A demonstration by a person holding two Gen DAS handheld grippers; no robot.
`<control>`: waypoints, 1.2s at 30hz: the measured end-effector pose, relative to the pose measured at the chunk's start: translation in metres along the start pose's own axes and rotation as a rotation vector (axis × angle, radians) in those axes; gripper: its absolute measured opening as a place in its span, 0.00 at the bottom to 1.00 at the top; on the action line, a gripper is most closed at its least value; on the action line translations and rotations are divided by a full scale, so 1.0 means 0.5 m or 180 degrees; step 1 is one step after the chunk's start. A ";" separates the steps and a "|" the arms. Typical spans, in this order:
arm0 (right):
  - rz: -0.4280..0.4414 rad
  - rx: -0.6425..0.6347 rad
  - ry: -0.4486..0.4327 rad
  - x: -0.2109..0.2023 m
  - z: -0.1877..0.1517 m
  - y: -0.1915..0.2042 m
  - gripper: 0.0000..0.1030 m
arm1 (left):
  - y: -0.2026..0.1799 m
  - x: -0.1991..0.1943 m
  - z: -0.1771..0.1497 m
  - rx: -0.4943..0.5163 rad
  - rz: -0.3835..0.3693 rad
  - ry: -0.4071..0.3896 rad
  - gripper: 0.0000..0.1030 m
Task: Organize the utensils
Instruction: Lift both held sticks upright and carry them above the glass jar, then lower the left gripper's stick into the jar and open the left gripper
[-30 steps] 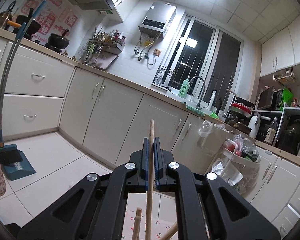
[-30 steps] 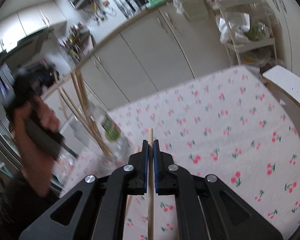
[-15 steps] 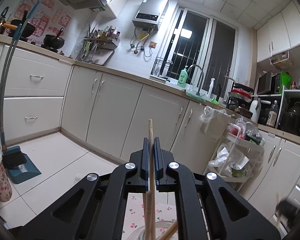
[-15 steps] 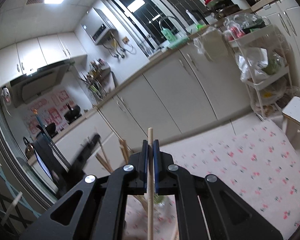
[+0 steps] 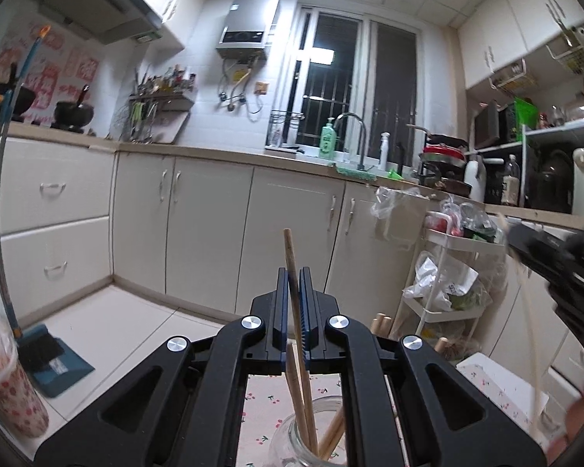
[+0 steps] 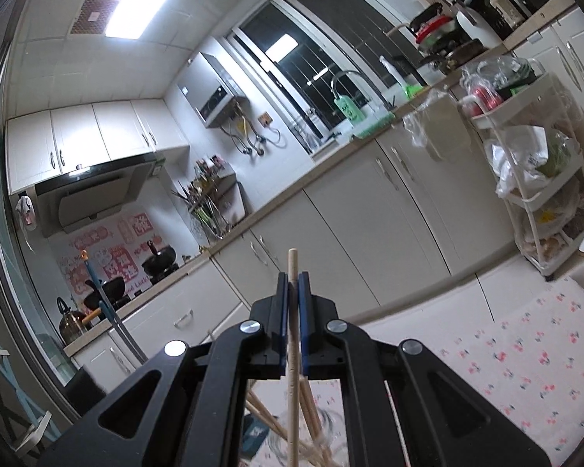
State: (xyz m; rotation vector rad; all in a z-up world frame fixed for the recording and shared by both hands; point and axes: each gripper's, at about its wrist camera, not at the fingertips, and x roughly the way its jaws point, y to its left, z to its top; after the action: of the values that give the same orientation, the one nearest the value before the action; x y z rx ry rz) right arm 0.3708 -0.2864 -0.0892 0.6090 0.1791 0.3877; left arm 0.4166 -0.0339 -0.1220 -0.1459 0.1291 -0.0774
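Observation:
My left gripper is shut on a wooden chopstick that runs down into a clear glass jar right below it. The jar holds several more wooden chopsticks. My right gripper is shut on a paler wooden chopstick, held upright above the same jar, which is blurred at the bottom of the right wrist view. The right gripper also shows blurred at the right edge of the left wrist view.
The jar stands on a cherry-print tablecloth. A white stool stands beside the table. Behind are cream kitchen cabinets, a white trolley with bags and a broom with dustpan on the floor.
Both grippers have tilted upward and come over the jar. The right gripper has swung from facing the tablecloth to facing the cabinets, and has entered the left wrist view.

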 end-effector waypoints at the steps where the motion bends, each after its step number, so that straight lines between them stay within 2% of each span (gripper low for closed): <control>1: 0.0017 -0.0009 -0.0034 0.009 0.001 0.005 0.06 | -0.001 -0.005 0.004 0.0034 -0.0029 -0.0004 0.05; 7: 0.0053 -0.0067 -0.0189 0.044 0.000 0.032 0.06 | -0.002 -0.049 0.021 0.0240 -0.0202 0.0022 0.06; 11: 0.0036 -0.0165 -0.0362 0.062 -0.002 0.059 0.06 | 0.008 -0.076 0.026 0.0216 -0.0260 0.0027 0.10; 14: 0.0011 -0.0186 -0.0427 0.078 -0.006 0.065 0.06 | 0.027 -0.085 0.032 0.0088 -0.0237 0.0040 0.13; 19: -0.0082 -0.0166 -0.0523 0.095 -0.019 0.059 0.06 | 0.062 -0.086 0.028 -0.0114 -0.0124 0.0106 0.24; 27: -0.0196 -0.0221 -0.0520 0.120 -0.056 0.057 0.06 | 0.103 -0.073 0.021 -0.0298 -0.0029 0.0195 0.24; 36: -0.0321 -0.0509 -0.0571 0.138 -0.077 0.073 0.06 | 0.115 -0.059 0.016 -0.0311 -0.0050 0.0275 0.25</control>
State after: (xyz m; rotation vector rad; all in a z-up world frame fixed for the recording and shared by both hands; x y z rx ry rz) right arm 0.4121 -0.2107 -0.1023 0.4721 0.0066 0.2456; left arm 0.3926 0.0267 -0.1191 -0.2413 0.2180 -0.0932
